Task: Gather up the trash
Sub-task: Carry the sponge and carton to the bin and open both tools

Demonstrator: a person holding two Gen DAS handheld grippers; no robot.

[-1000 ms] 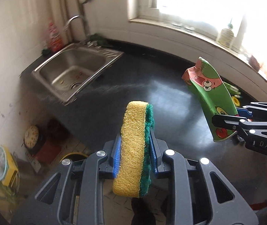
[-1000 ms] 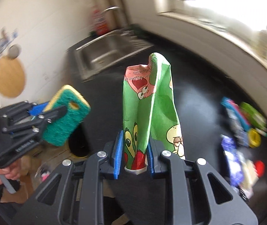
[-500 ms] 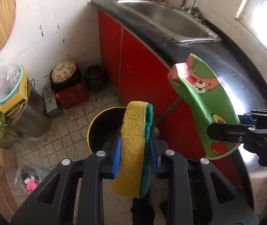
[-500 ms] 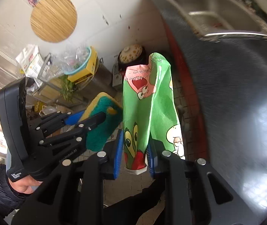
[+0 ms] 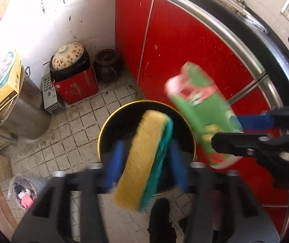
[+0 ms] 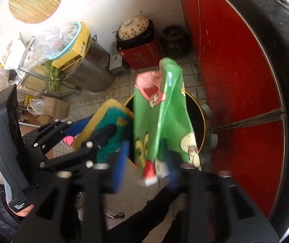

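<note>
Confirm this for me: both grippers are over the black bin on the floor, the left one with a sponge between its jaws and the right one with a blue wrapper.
Not quite: the wrapper is green with pink, as the right wrist view shows. The rest holds: the left gripper has the sponge, the right gripper the wrapper, both jaws opening above the black bin.

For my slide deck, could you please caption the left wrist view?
Left gripper opening to drop sponge over black bin; right gripper releasing green wrapper.

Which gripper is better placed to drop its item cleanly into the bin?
Left. Its sponge hangs over the black bin's mouth; the right gripper's green wrapper overhangs the rim. Both jaws are opening.
</note>
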